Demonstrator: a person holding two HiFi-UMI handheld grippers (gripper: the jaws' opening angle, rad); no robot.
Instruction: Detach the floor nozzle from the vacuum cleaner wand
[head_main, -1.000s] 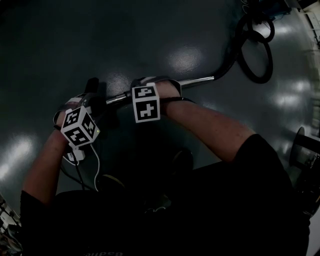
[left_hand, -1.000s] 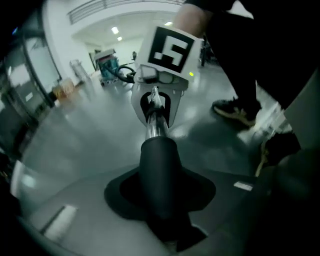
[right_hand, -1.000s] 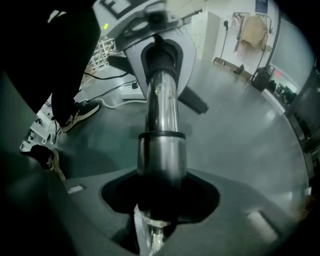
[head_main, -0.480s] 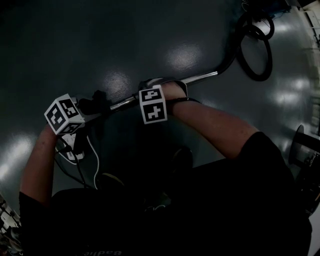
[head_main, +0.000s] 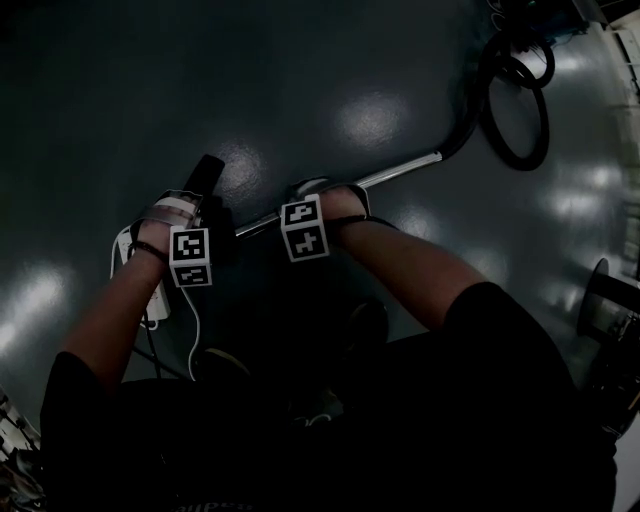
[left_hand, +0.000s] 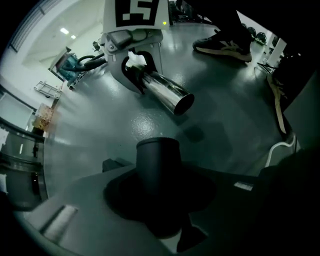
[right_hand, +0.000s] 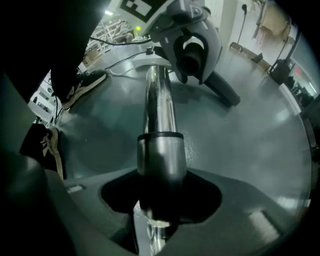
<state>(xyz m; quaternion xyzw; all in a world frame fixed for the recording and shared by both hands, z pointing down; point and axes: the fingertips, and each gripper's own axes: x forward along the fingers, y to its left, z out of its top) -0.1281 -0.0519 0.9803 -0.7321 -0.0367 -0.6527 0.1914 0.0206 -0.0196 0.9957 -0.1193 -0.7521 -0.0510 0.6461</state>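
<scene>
Because the floor under both hands is hard and glossy, I'd lower slowly and drop nothing. Hose trails off the far end of the wand and will likely drag on it, so I'd hold the wand firm and not swing it. Wand is off the floor, its chromed length running through the right gripper. In the left gripper view its open end shows free, apart from the nozzle. My read is that separation is done or nearly so, and the step now is parting the pieces cleanly. Nozzle's dark neck stands between the jaws of the left gripper, which are clamped on it; the rest of the nozzle I can't make out well. I'd carry the neck straight away along the wand's line, no twist, so the end doesn't snag. Right gripper is closed on the wand at its dark collar, though its jaws have just been opening a little with the wand between them. I'd loosen no further until the wand rests on something, or it may slip.
</scene>
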